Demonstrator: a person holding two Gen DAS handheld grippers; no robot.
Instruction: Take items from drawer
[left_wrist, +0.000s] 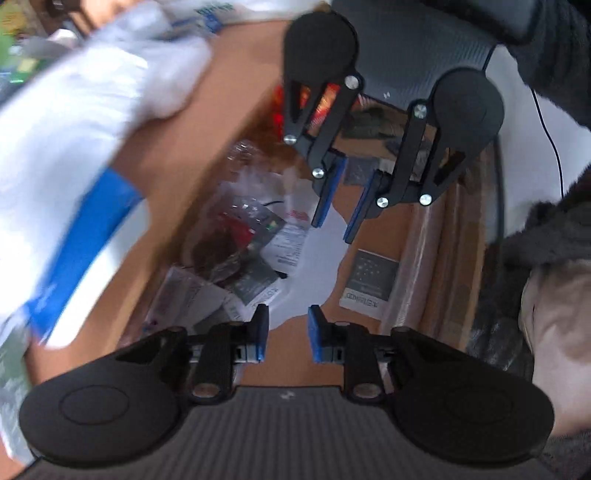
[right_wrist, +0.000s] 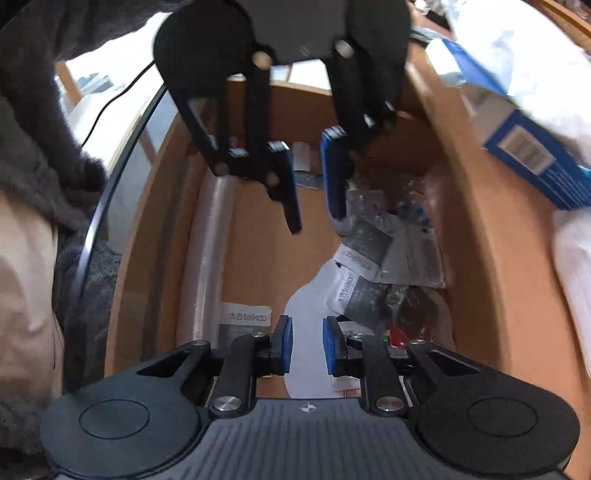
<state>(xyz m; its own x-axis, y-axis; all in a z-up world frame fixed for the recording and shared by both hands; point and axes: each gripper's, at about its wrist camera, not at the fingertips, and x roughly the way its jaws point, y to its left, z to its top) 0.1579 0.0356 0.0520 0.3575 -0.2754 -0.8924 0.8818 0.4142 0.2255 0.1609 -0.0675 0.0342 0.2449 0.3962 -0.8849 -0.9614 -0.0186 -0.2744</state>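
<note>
Brown drawer (right_wrist: 258, 258) holds packets (right_wrist: 364, 243) on the right side. Both our grippers, left (left_wrist: 286, 332) and right (right_wrist: 307, 341), hover with jaws spread, holding nothing. We'd drop onto one packet edge, then pinch.

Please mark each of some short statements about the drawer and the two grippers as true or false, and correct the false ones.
1. Both grippers are open and hold nothing. True: the left gripper and the right gripper show a gap between their pads.
2. The drawer is empty. False: sachets and packets lie inside.
3. A sachet reads "taikoo". True.
4. The gripper pads are red. False: the pads are blue.
</note>
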